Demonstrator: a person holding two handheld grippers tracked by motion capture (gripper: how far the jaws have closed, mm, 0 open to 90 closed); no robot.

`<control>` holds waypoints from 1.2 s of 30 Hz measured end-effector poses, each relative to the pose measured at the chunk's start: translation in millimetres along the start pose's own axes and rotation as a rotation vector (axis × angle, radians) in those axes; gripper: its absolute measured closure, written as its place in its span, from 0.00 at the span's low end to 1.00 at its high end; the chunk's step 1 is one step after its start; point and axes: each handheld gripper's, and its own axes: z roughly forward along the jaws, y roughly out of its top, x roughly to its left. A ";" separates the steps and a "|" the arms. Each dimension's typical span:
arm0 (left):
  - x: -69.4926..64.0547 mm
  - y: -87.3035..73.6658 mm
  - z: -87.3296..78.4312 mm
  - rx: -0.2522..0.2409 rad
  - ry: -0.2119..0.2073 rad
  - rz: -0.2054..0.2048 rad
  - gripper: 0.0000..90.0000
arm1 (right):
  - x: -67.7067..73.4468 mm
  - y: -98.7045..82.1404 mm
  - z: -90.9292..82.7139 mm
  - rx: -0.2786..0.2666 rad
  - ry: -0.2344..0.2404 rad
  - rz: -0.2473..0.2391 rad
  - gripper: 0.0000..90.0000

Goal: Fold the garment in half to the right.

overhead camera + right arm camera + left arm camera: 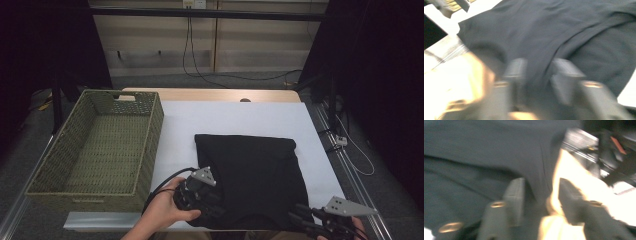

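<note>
fingers (515,195) parted over black garment (255,175), folded flat, creased.

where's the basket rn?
High view: the basket sits at the table's left edge, left of the black cloth, with the left gripper near its front right corner.

Pretty dim room. Far wall (250,45) is light wood panels with a black cable (192,55) hanging down it onto the grey floor (210,80). Dark curtains (45,40) close in on left and right. The counter (240,117) has a white sheet over it, wood edge at the far side.
</note>
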 end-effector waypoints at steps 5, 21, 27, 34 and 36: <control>44.6 11.4 -0.1 -0.071 0.131 -0.055 0.27 | -28.8 18.2 24.4 -0.022 -0.089 0.035 0.45; 143.1 38.1 10.9 -0.124 0.332 -0.176 0.17 | -131.8 85.8 107.3 -0.035 -0.305 0.090 0.36; 174.9 38.6 8.8 -0.139 0.432 -0.258 0.18 | -149.2 94.9 131.0 0.026 -0.330 0.115 0.41; 197.3 32.9 21.1 -0.095 0.460 -0.307 0.26 | -159.1 87.2 144.2 0.064 -0.354 0.143 0.60; 204.0 30.2 24.0 -0.104 0.454 -0.333 0.29 | -160.1 87.4 143.5 0.061 -0.332 0.147 0.82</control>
